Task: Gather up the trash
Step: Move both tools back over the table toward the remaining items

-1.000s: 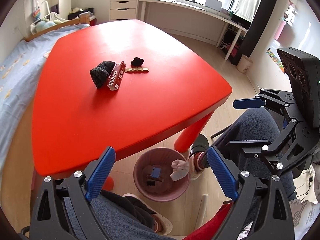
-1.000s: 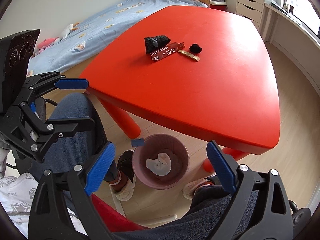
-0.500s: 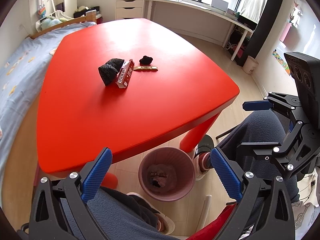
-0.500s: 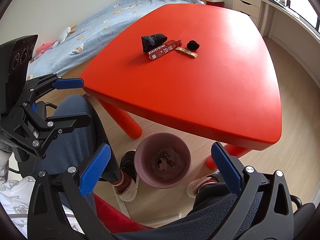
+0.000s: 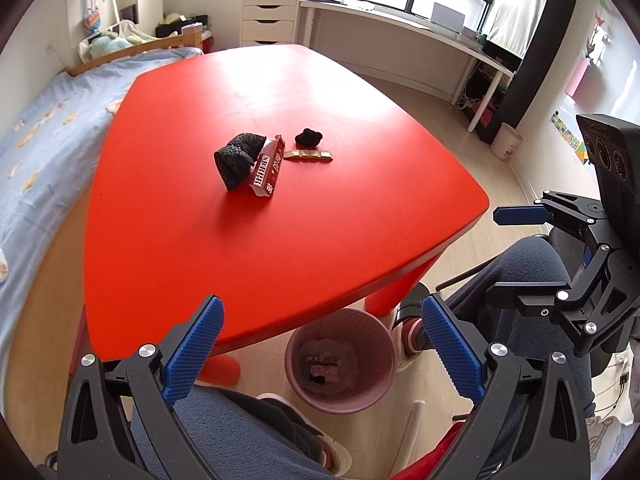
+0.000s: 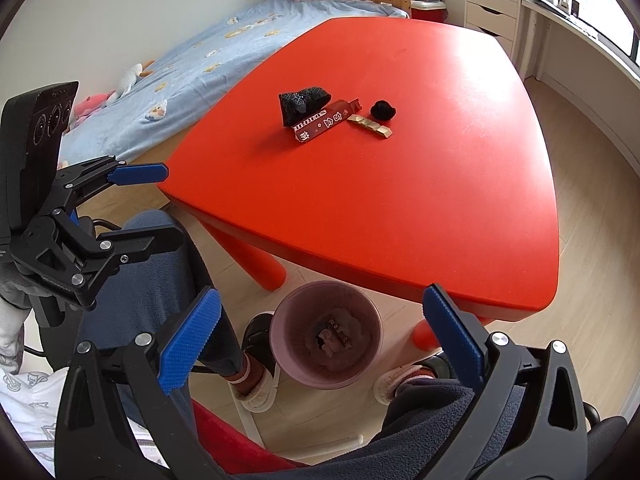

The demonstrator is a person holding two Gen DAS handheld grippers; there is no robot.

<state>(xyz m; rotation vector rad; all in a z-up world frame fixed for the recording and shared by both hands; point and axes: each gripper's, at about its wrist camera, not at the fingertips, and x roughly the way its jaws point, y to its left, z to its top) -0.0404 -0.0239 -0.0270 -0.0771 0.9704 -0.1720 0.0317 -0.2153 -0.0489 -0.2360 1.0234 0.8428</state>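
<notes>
Since a second ago the white tissue and blue scrap seen at the bin's mouth have dropped inside, and both grippers have lifted and drawn back, so more of the table shows. The left gripper (image 5: pixel 320 344) hangs above the person's lap with its blue fingers (image 5: pixel 194 350) wide apart and nothing between them. The right gripper (image 6: pixel 320 338) is held the same way, fingers (image 6: pixel 452 338) spread and empty; in the left view it appears at 3 o'clock (image 5: pixel 520 260), also parted.

The pink bin (image 5: pixel 298 386) stands on the wooden floor at 6 o'clock of the red table (image 5: pixel 280 240), just beside a table leg, partly under the near edge. Dark and pale scraps lie at its bottom (image 6: pixel 332 334); what each one is cannot be made out.

Four pieces of trash remain on the table, grouped near its middle at 12 o'clock from the grippers. A crumpled black bag (image 5: pixel 236 158) touches a red wrapper (image 5: pixel 267 172) on its 3 o'clock side. A gold strip (image 5: pixel 308 156) lies just beyond the wrapper's far end, and a small black wad (image 5: pixel 308 138) sits near the strip at its 12 o'clock.
</notes>
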